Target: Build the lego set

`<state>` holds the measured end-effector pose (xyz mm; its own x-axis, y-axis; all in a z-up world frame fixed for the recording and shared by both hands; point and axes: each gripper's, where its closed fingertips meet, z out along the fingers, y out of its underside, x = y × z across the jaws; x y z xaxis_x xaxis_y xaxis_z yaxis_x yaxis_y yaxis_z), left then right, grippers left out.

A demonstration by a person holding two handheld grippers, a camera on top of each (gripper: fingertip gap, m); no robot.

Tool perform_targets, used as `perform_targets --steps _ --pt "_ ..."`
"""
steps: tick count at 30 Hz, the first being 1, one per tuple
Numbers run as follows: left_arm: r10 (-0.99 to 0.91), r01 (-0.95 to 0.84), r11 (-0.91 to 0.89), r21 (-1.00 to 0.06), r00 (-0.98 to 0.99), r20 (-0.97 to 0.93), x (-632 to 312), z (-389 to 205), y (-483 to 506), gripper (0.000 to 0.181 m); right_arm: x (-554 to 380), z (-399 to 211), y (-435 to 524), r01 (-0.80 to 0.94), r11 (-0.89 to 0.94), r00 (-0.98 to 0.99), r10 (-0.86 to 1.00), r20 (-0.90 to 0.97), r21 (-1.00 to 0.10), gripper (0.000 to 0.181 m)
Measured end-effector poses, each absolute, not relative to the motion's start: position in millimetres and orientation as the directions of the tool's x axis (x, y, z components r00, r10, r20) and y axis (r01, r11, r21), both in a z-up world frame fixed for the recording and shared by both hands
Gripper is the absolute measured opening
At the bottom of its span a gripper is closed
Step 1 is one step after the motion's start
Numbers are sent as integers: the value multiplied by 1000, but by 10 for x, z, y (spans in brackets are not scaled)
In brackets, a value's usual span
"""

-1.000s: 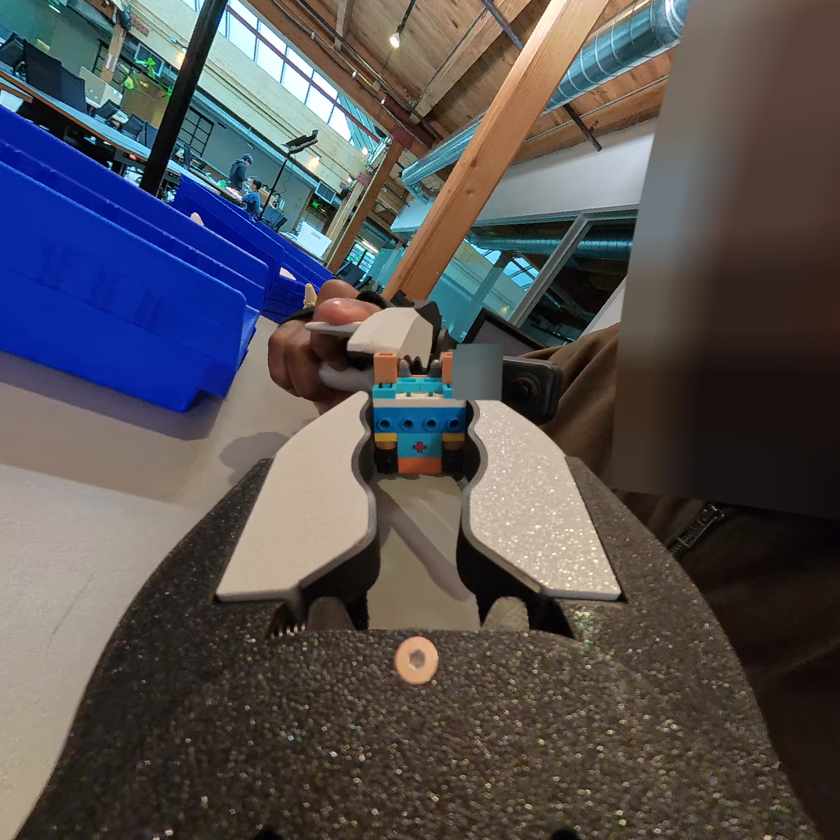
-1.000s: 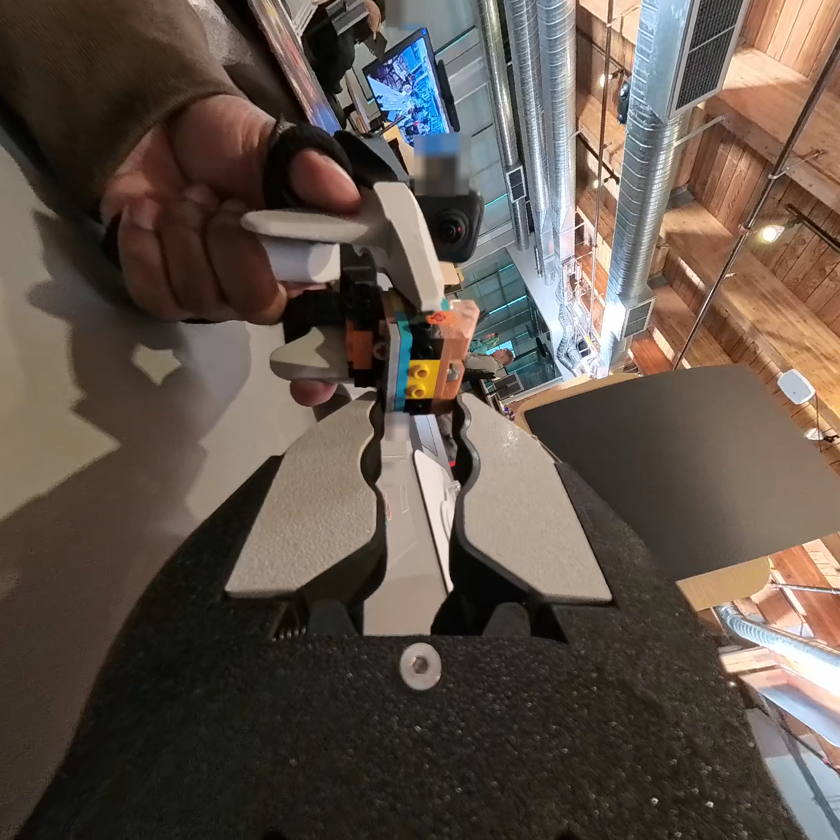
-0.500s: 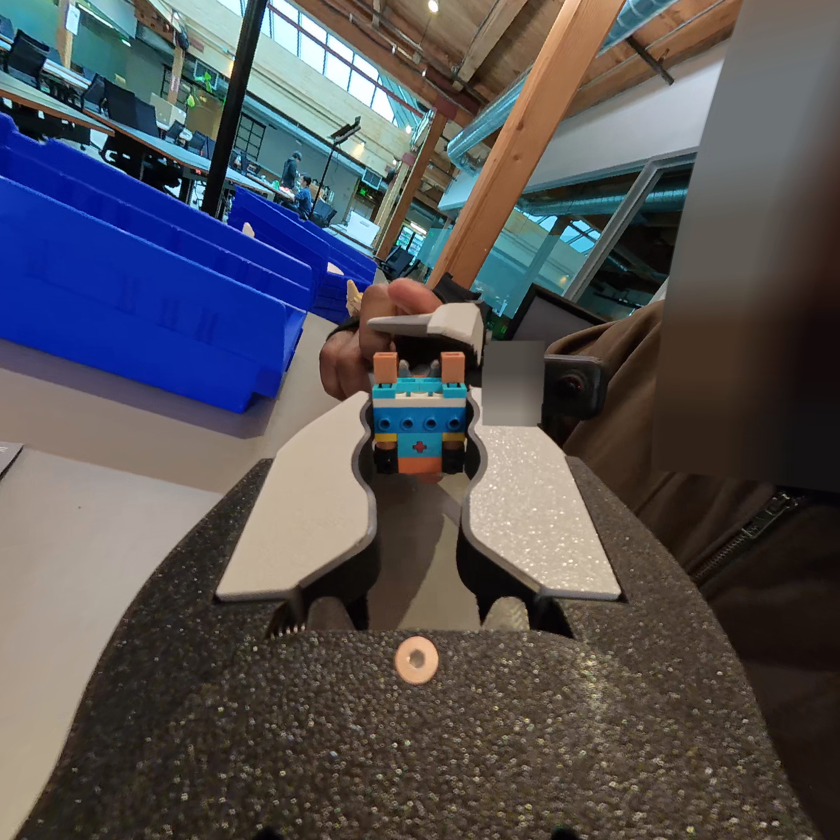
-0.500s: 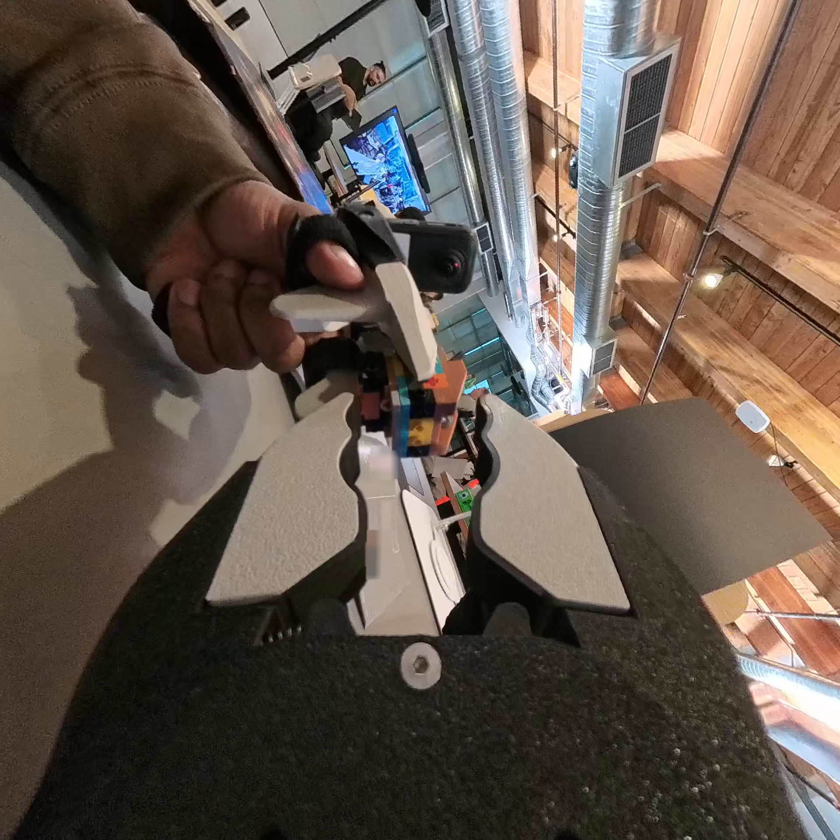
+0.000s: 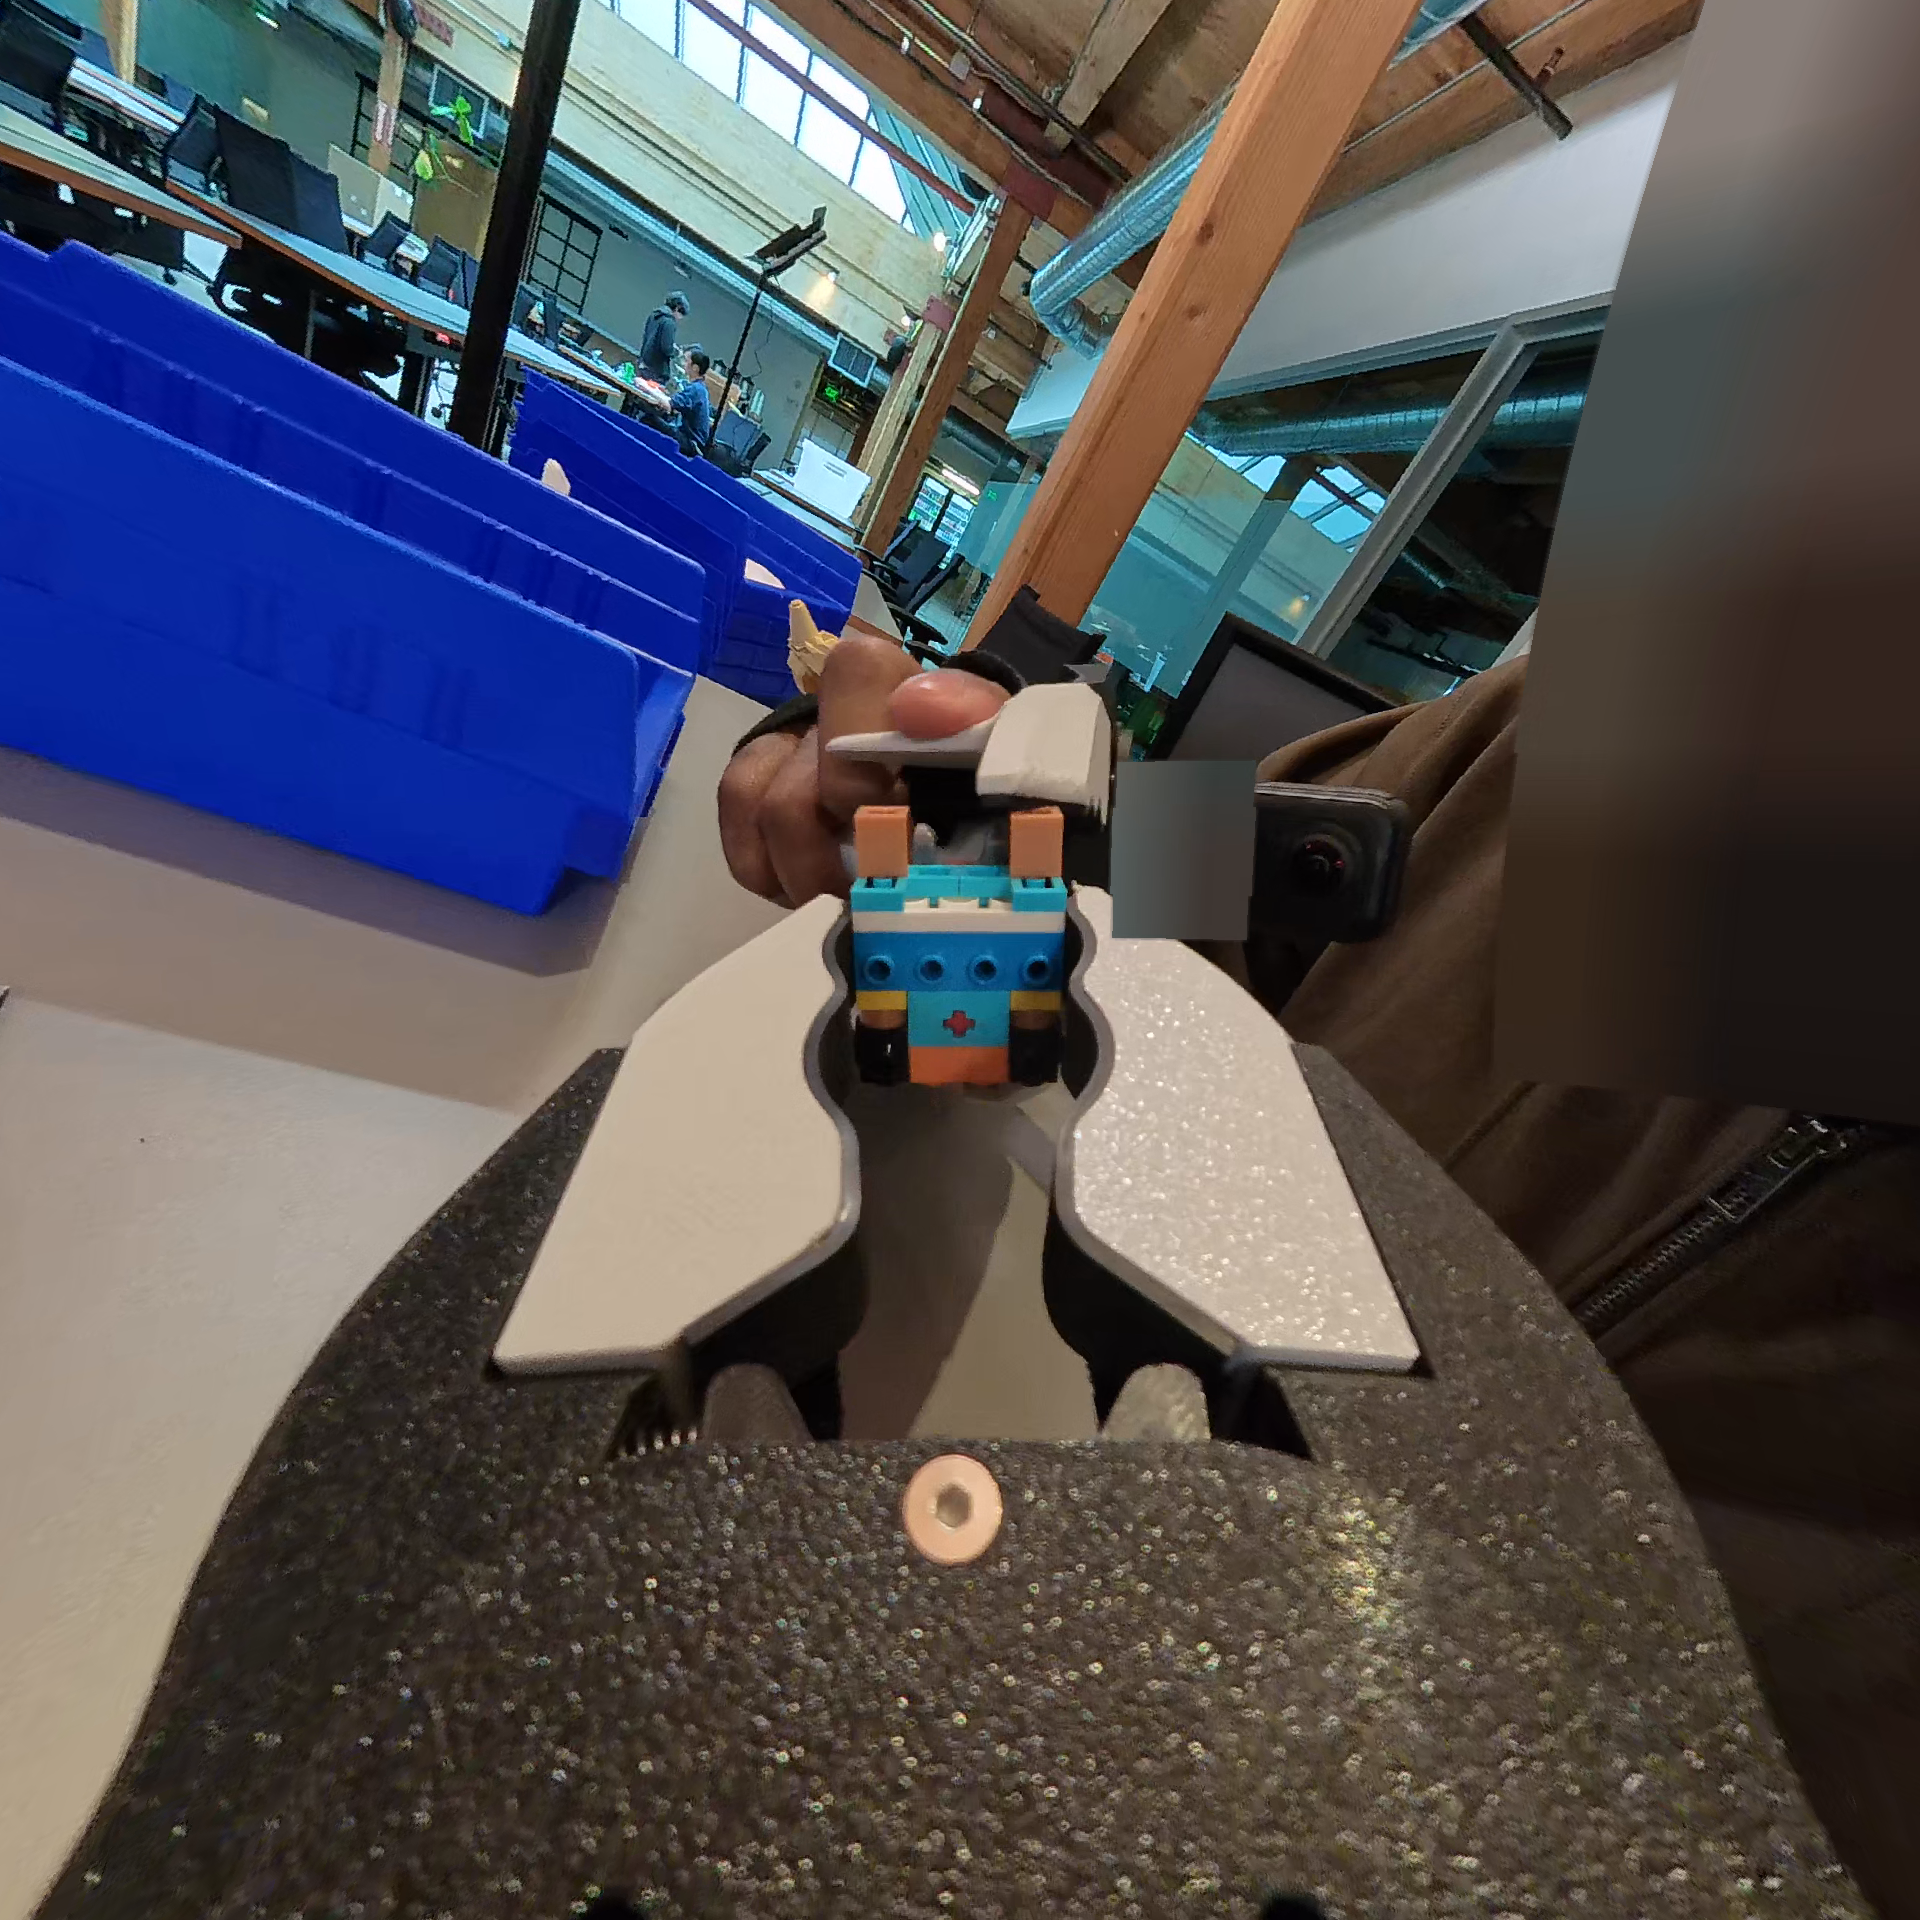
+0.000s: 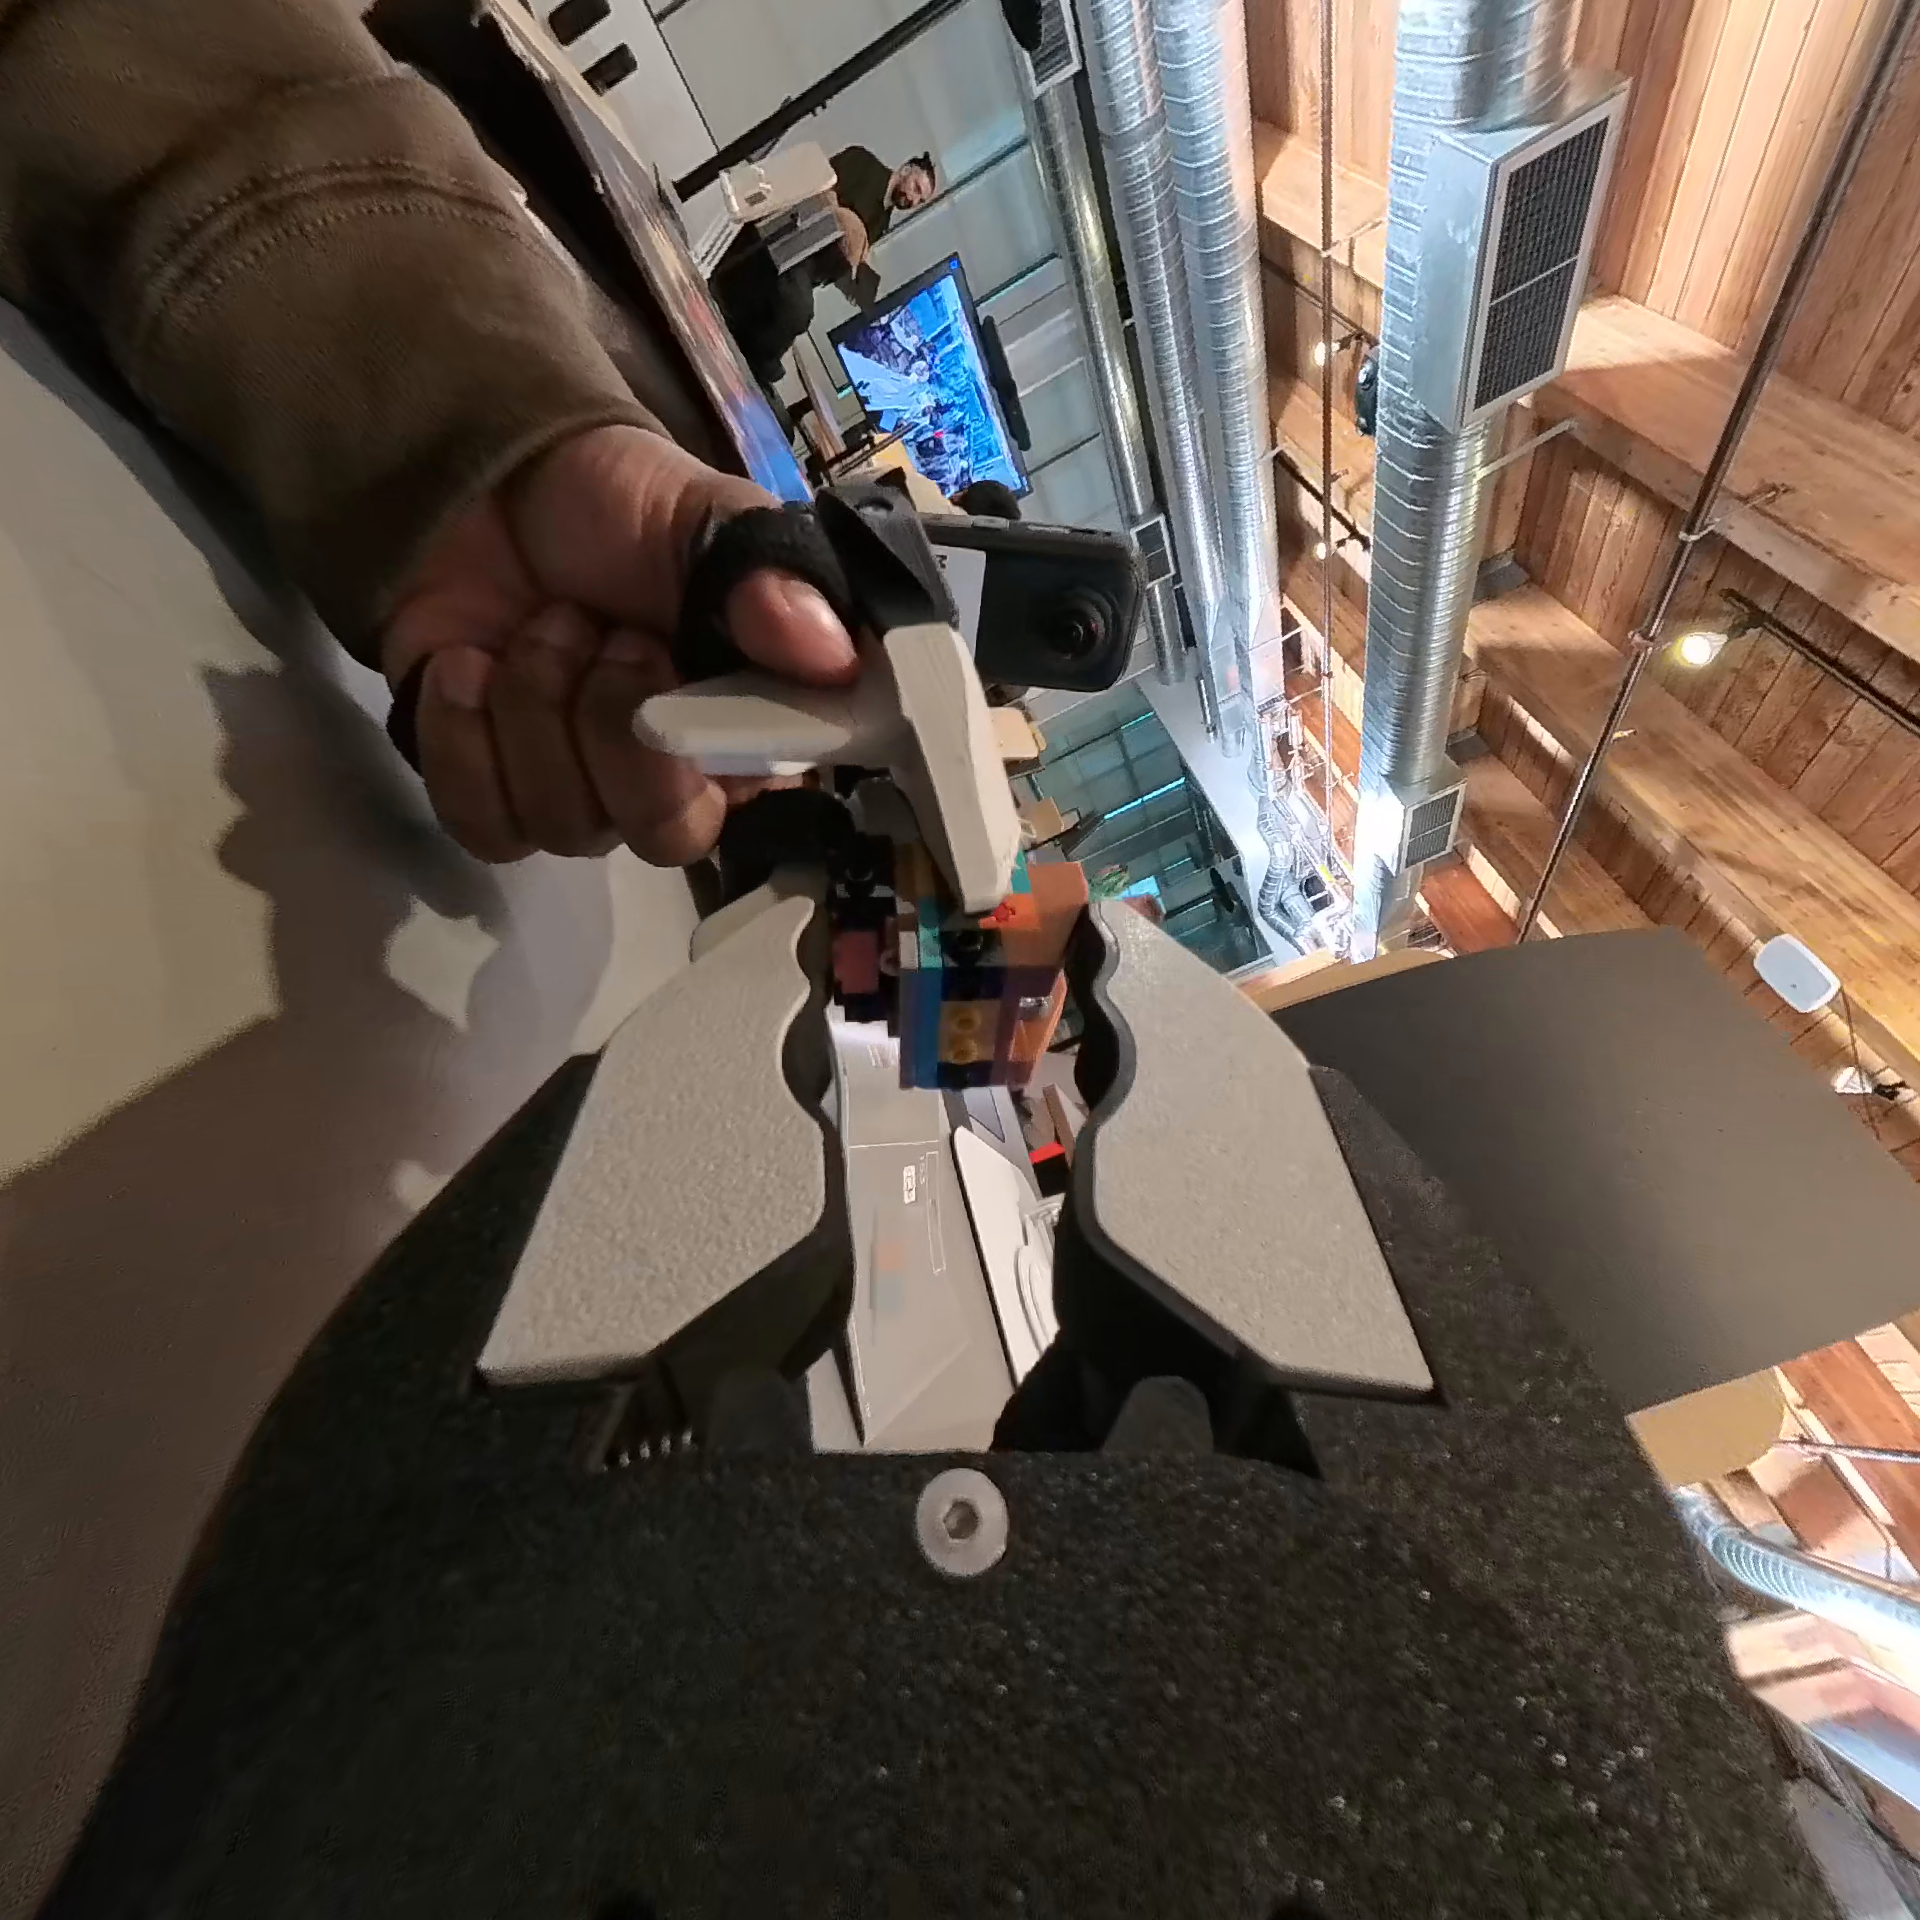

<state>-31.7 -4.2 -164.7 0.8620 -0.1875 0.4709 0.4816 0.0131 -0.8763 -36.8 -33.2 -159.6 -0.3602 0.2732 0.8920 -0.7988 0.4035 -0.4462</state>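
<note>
**Lego figure clamped at left fingertips, right fingers spread around it**

Left wrist view: left gripper (image 5: 958, 987) clenched on the lego model (image 5: 958, 971), at frame centre. Both grey fingers (image 5: 717, 1143) press its sides at the tips. Blue studded band and white layer sit level with the fingertips; two orange posts stick up past them; orange base and black feet hang in the notch between the fingers.

Right wrist view: right gripper (image 6: 961, 997) released, fingers (image 6: 696, 1122) parted. The same lego model (image 6: 971, 997) sits between the tips, closer to the right-hand finger, a gap on the left. Whether it touches the right-hand finger I cannot tell; the model is blurred.

Outward: a hand (image 6: 561, 707) grips the other gripper's handle, upper centre-left, brown sleeve (image 6: 312, 270) above it. Left view: blue bins (image 5: 312, 644) on the pale table (image 5: 208, 1195), left side; wooden beam (image 5: 1174, 312) upper right.
</note>
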Motion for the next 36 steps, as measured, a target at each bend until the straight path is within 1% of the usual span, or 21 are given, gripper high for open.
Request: perform_targets --steps 3,9,13,17,18,21,23,24,32,36 --pt "-175 485 10 -875 862 476 -337 -1671 -43 36 -389 -1619 -336 -790 427 -361 259 896 -441 44" --pt "-141 436 21 -900 892 429 -366 -1660 -43 36 -406 -1603 -313 -788 426 -340 299 892 -443 46" --pt "-161 418 21 -908 898 409 -330 -1616 -69 36 -419 -1555 -266 -775 385 -400 315 861 -501 57" --pt "-231 442 9 -897 874 428 -235 -1592 -71 36 -371 -1631 -300 -775 368 -445 261 857 -514 67" --pt "-245 443 -4 -897 869 430 -205 -1602 -65 36 -349 -1646 -314 -779 363 -447 250 859 -512 68" --pt "-272 431 -38 -901 864 424 -130 -1635 -45 37 -309 -1697 -350 -790 369 -439 218 872 -490 64" --pt "-282 422 -51 -905 863 419 -94 -1646 -34 37 -317 -1705 -350 -798 381 -411 222 884 -467 57" --pt "-279 415 -60 -908 866 414 -89 -1663 -32 37 -327 -1684 -339 -796 381 -409 235 882 -471 48" --pt "-264 435 -58 -898 861 434 -138 -1685 -29 37 -375 -1715 -340 -775 389 -442 229 867 -498 48" --pt "-213 443 -29 -896 873 438 -238 -1670 -28 36 -451 -1708 -324 -757 408 -428 282 859 -511 49"
